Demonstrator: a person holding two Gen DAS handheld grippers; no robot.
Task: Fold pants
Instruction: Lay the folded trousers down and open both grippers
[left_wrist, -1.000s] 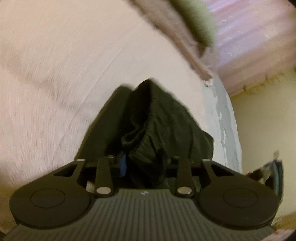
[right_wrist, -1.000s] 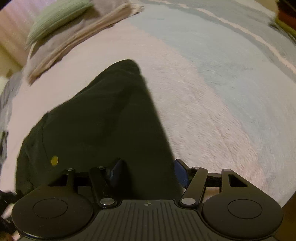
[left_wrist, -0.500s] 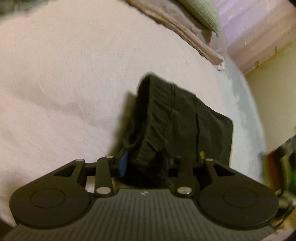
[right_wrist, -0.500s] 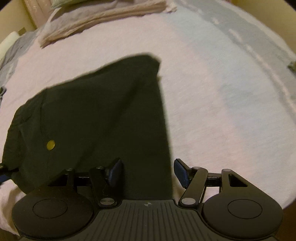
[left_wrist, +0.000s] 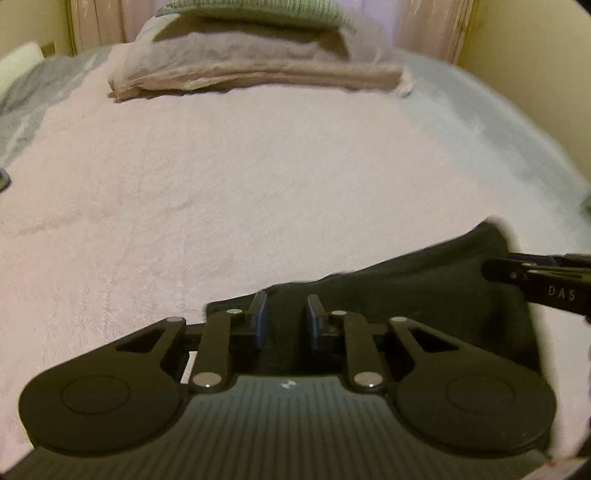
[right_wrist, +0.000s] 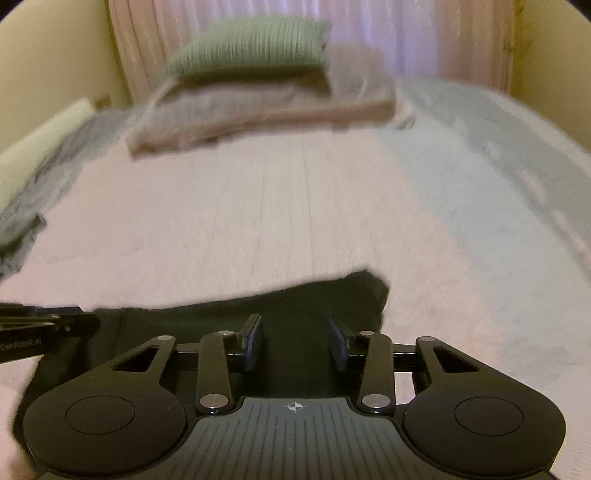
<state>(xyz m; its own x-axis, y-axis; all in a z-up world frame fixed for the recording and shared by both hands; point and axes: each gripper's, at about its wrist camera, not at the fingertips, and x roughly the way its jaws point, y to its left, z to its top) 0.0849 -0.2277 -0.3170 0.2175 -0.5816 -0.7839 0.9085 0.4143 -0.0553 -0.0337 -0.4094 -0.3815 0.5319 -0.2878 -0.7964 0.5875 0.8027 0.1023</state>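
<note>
The dark pants (left_wrist: 406, 288) lie folded and flat on the pink bed cover (left_wrist: 258, 177), close under both grippers. My left gripper (left_wrist: 286, 308) hovers over their left part, its blue pads apart and nothing pinched between them. The pants (right_wrist: 295, 299) also lie under my right gripper (right_wrist: 295, 332), which stands open over their right end, near the far corner. Each gripper's side pokes into the other's view: the right gripper (left_wrist: 535, 277) at the right edge, the left gripper (right_wrist: 44, 328) at the left edge.
A stack of folded beige blankets (left_wrist: 258, 70) with a green pillow (right_wrist: 251, 44) on top lies at the far end of the bed, before pink curtains. Grey bedding (right_wrist: 33, 206) lies at the left edge. A pale blue cover (right_wrist: 480, 177) runs along the right.
The left gripper has let go of the bunched pants and its pads have parted. Both cameras have swung up toward the head of the bed. The pants now lie flat.
</note>
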